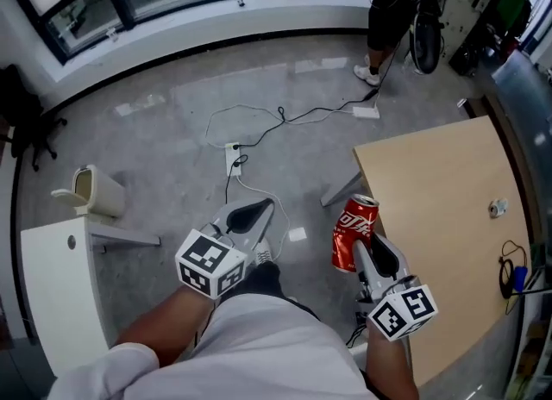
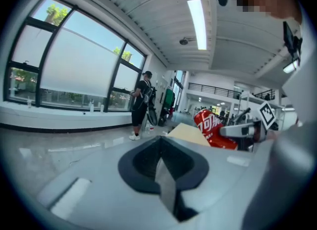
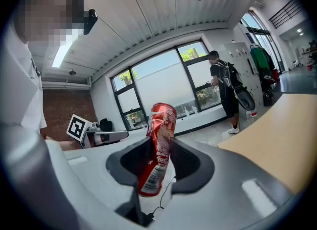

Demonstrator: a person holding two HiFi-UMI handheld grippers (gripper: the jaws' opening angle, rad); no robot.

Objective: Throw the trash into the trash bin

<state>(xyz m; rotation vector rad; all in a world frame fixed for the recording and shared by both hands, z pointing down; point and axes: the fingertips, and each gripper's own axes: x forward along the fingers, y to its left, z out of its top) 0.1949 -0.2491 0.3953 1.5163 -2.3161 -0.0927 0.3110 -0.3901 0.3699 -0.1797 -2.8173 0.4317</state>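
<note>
Our right tongs (image 3: pixel 158 157) clamp the red cola can (image 1: pixel 354 233) upright, just off the counter (image 1: pixel 440 209) edge. Our left tongs (image 1: pixel 250 215) are together, empty. We should hold the squeeze and carry toward what looks like the lidded bin (image 1: pixel 93 191) at ten o'clock.

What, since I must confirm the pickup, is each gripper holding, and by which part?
The right gripper holds the red soda can, jaws pressing the lower half of its side. The left gripper is shut, holding nothing.
</note>
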